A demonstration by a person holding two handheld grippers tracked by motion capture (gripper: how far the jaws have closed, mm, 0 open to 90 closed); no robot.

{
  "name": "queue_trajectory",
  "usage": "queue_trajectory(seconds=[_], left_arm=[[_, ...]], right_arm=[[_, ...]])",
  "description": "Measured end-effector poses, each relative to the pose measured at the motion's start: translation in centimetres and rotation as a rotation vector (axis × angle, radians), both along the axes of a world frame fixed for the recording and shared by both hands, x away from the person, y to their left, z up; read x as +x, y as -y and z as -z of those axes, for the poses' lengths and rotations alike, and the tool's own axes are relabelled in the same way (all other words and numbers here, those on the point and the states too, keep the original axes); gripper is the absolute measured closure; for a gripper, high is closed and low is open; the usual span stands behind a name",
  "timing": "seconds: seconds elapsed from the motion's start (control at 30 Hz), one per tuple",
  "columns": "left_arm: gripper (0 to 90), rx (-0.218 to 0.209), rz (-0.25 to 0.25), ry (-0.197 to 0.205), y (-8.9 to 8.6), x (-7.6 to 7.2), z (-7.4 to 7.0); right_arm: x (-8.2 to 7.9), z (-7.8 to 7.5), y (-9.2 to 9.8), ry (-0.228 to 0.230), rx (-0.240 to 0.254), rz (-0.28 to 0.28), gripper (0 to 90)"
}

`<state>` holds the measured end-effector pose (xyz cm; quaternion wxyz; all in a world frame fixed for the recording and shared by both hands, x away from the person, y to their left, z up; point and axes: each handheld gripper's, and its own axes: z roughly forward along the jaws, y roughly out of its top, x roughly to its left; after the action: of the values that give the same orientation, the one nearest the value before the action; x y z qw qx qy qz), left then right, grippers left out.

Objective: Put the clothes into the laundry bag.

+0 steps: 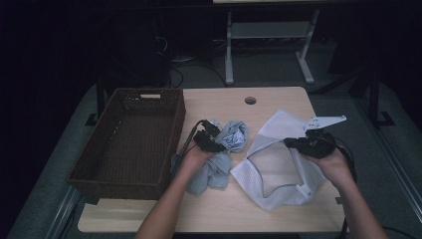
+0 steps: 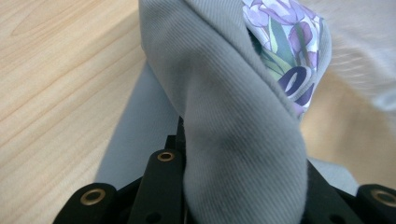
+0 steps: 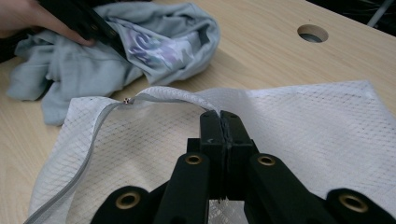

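The left claw [image 1: 211, 141] was clamped on a thick fold of the grey garment [image 2: 233, 121], the cloth bunched between its jaws and rising up past them in the left gripper view, with a purple flower-printed lining [image 2: 289, 51] turned out near the top. The right claw [image 3: 223, 122] stood pressed tight on the upper edge of the white mesh laundry bag [image 3: 327, 121], right at the zipper seam [image 3: 163, 94], holding that lip raised a little off the bench [image 3: 261, 51] so that the mouth gaped toward the garment. From the high view the garment [image 1: 221, 157] lay in a crumpled heap between the two hands, mostly resting on the bench just beside the bag [image 1: 278, 169], with the gripped part lifted slightly; none of it looked to be inside the bag. The bag's opening [image 1: 268, 172] showed as a dark-edged loop facing the person, and it appeared empty as far as could be seen through the mesh. So the work seemed to be at an early stage: both grips were made and the bag was held open, but the garment had not yet been carried across and pushed in, and the zipper was unclosed. A brown wicker basket [image 1: 130, 142] sat at the left end of the bench, well apart from the bag, with nothing visible in it.
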<state>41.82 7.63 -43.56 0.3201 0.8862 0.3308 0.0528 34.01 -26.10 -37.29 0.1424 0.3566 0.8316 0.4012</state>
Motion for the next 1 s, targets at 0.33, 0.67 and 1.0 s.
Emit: queue_trajectory(seconds=[0.33, 0.67, 1.0], left_arm=[[73.0, -0.099, 0.017, -0.029, -1.8, -1.4, -3.1], [72.9, -0.172, 0.090, -0.015, -2.2, -3.6, -5.9], [72.9, -0.166, 0.208, -0.027, -0.3, -5.6, -6.3]], right_arm=[[1.4, 0.4, 0.1, -0.002, -0.012, 0.030, 88.8], [3.8, 0.9, -0.8, -0.001, -0.017, 0.065, 88.8], [4.6, 1.2, -1.8, 0.006, -0.017, 0.054, 88.8]])
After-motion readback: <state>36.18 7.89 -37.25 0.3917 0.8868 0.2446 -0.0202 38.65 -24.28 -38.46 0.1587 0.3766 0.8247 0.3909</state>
